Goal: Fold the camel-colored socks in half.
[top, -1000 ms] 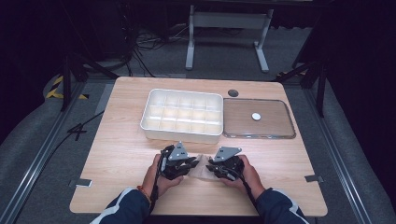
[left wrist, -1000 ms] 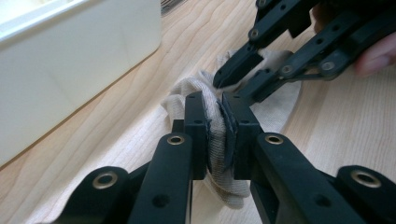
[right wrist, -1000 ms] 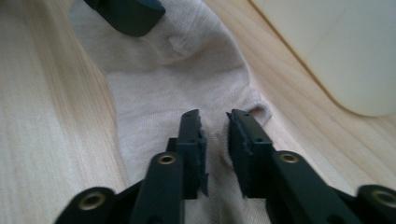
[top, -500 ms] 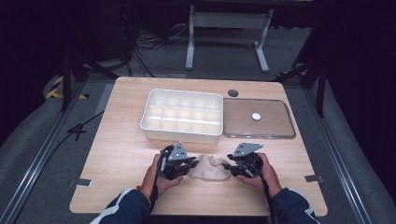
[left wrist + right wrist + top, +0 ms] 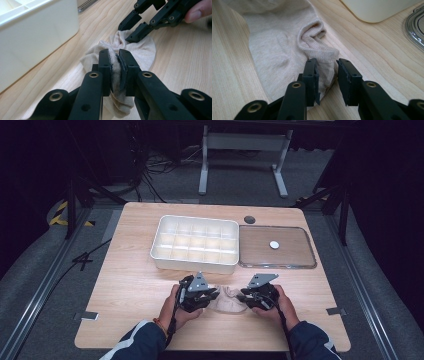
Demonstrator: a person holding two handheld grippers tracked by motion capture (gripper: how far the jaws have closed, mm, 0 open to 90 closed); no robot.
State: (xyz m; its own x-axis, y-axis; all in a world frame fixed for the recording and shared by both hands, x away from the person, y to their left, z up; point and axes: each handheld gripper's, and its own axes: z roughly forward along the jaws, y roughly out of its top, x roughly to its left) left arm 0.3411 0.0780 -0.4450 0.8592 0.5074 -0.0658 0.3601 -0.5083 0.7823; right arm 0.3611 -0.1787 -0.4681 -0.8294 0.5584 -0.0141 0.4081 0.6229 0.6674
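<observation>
A beige sock lies on the wooden table between my two grippers, near the front edge. My left gripper is shut on one end of it; in the left gripper view the fabric is bunched and pinched between the pads. My right gripper is at the other end. Its jaws have just been closing and stand a little apart, with the sock's ribbed cuff at their tips and not pinched. The right gripper also shows beyond the sock in the left gripper view.
A white tray with several compartments stands behind the grippers, its wall close in the left gripper view. To its right lies a clear lid with a small white disc on it. A dark round hole sits near the far edge.
My right gripper has moved right, away from the left one, and the sock now lies spread between them. The left gripper has kept still and shut.
</observation>
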